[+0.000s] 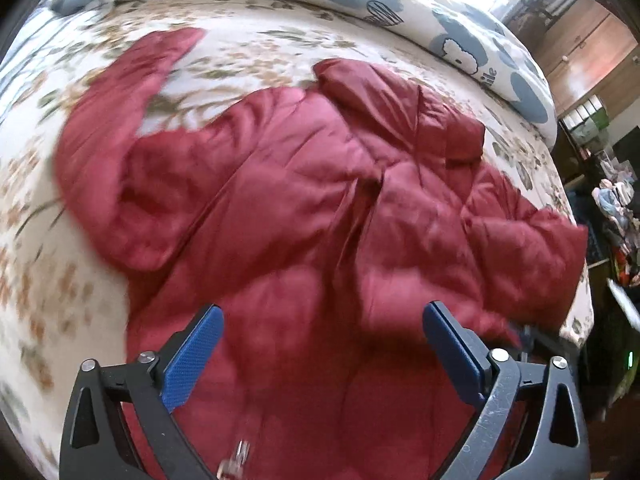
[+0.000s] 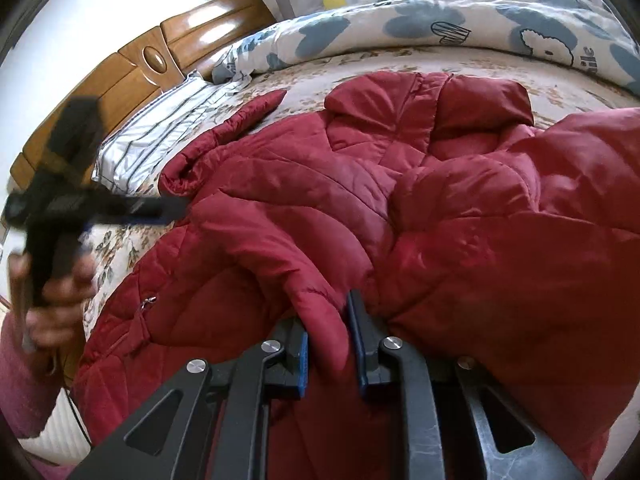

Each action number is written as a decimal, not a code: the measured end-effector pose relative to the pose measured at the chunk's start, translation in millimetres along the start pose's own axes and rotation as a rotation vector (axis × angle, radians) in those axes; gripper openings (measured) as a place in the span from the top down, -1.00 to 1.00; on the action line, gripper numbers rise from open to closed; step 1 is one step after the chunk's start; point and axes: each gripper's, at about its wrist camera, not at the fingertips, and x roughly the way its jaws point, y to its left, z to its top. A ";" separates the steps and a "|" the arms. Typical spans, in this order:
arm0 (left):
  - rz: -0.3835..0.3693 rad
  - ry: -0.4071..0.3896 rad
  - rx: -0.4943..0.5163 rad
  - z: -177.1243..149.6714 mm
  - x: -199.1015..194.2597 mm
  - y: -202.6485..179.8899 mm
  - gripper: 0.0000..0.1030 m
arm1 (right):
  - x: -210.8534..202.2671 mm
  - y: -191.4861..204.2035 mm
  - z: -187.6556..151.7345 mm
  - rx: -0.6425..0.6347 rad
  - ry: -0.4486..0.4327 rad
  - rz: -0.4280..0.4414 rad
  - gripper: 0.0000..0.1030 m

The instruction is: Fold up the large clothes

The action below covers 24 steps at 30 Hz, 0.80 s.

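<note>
**Left-wrist view: red jacket on bed, right tongs clamped on it**

Left-wrist view showed our left gripper (image 1: 322,320) with its blue-padded fingers (image 1: 192,360) spread wide apart, nothing between them, hovering over the lower part of the quilted dark-red puffer jacket (image 1: 320,200). That frame was motion-blurred, so fine detail was lost. We saw the jacket lying spread on the floral-print bed sheet (image 1: 248,44), one sleeve (image 1: 120,100) stretched out toward the upper left, the hood (image 1: 400,100) toward the far side. A white duvet with blue flower shapes (image 1: 460,36) ran along the far edge of the bed, not touching the jacket. Wooden cabinets (image 1: 580,52) and cluttered shelves stood at the right, beyond the bed.

Right-wrist view showed our right gripper (image 2: 328,340) closed down on a fold of the jacket (image 2: 360,200); a cuff-like lobe of red fabric sat pinched between the two blue pads (image 2: 301,364). Fabric bulged up on the right side of that frame, close to the lens. A zipped pocket (image 2: 146,304) showed on the jacket's left panel. We saw the left gripper (image 2: 168,210) at the far left, blurred, held in a hand (image 2: 60,304) just beside the jacket's edge; whether it touched the cloth, we could not tell. Behind lay a striped grey-white pillow (image 2: 160,128) and a glossy wooden headboard (image 2: 152,56).
</note>
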 end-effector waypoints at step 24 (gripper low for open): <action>0.434 -0.139 0.135 16.3 54.6 5.5 0.94 | -68.9 -45.5 -0.4 0.167 -0.170 -0.190 -0.03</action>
